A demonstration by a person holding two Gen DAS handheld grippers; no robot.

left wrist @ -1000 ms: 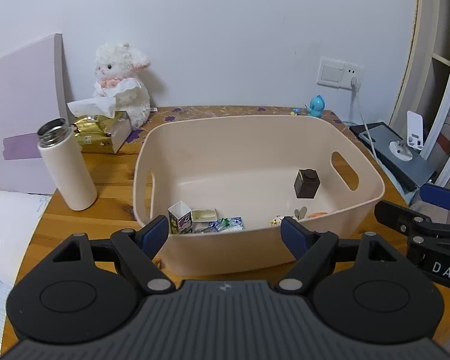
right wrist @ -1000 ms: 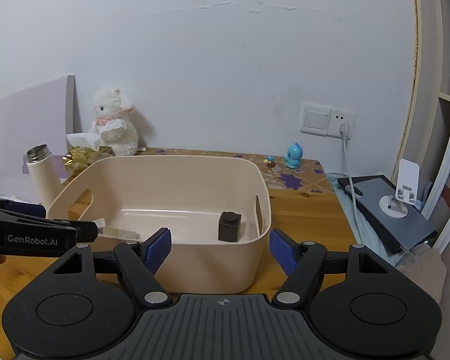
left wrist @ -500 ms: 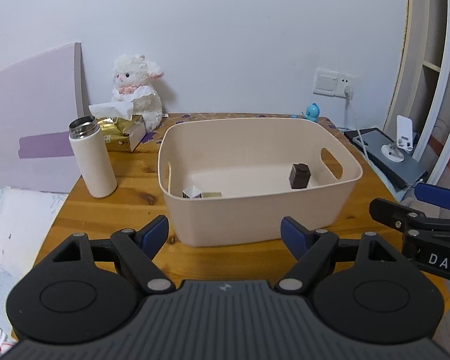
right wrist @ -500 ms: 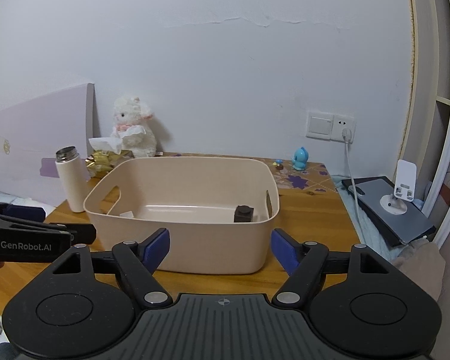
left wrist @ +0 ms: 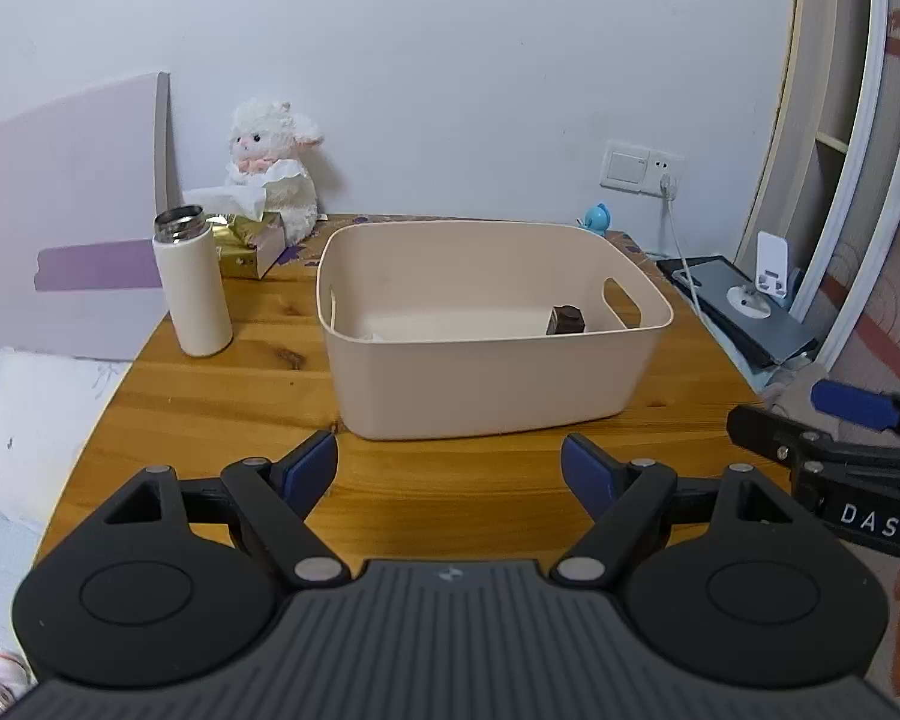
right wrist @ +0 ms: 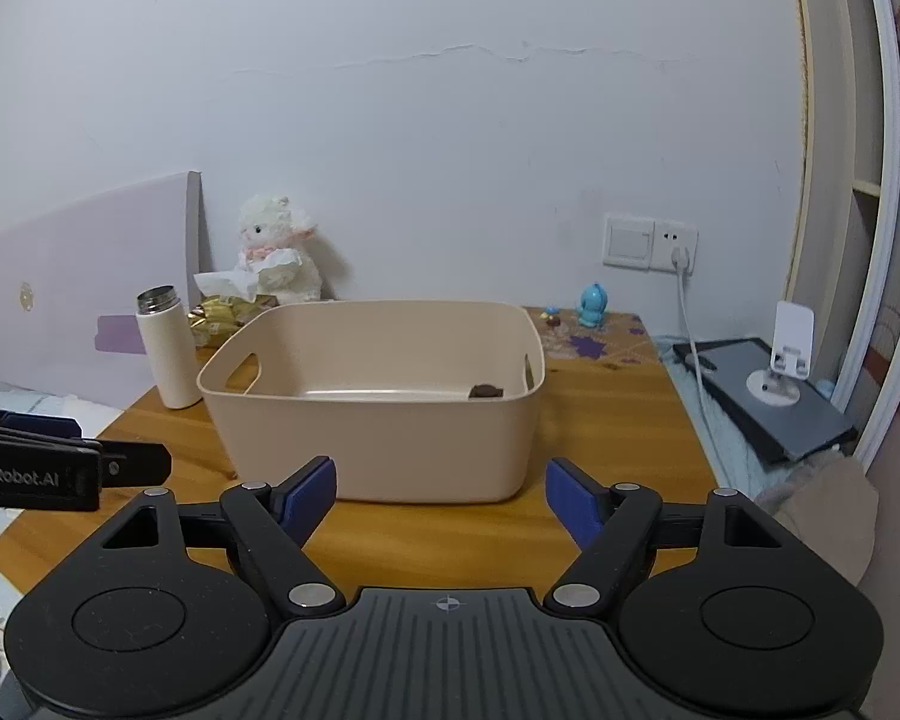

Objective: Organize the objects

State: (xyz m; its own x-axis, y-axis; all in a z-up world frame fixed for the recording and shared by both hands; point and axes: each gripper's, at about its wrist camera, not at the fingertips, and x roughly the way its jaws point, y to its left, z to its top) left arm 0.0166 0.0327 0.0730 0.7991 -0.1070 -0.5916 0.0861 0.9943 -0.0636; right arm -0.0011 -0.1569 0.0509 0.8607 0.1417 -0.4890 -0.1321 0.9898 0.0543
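Note:
A beige plastic bin [left wrist: 486,384] [right wrist: 378,438] stands on the wooden table [left wrist: 222,396]. Inside it a dark brown block [left wrist: 565,320] [right wrist: 487,391] shows near the right wall; a scrap of white peeks above the near rim at the left, and other contents are hidden. My left gripper [left wrist: 450,468] hangs open and empty over the table's front edge, short of the bin. My right gripper [right wrist: 441,495] is open and empty too, just in front of the bin. Each gripper shows at the side of the other's view.
A white flask [left wrist: 191,288] stands left of the bin. Behind it are a gold tissue box [left wrist: 249,243] and a white plush lamb [left wrist: 273,171]. A small blue figure [right wrist: 594,305] sits at the back right. A dark tablet with a phone stand [right wrist: 777,396] lies right of the table.
Both grippers have pulled back and away from the bin, which now looks smaller and farther. Its small contents have dropped out of sight behind the near rim. Both stayed open.

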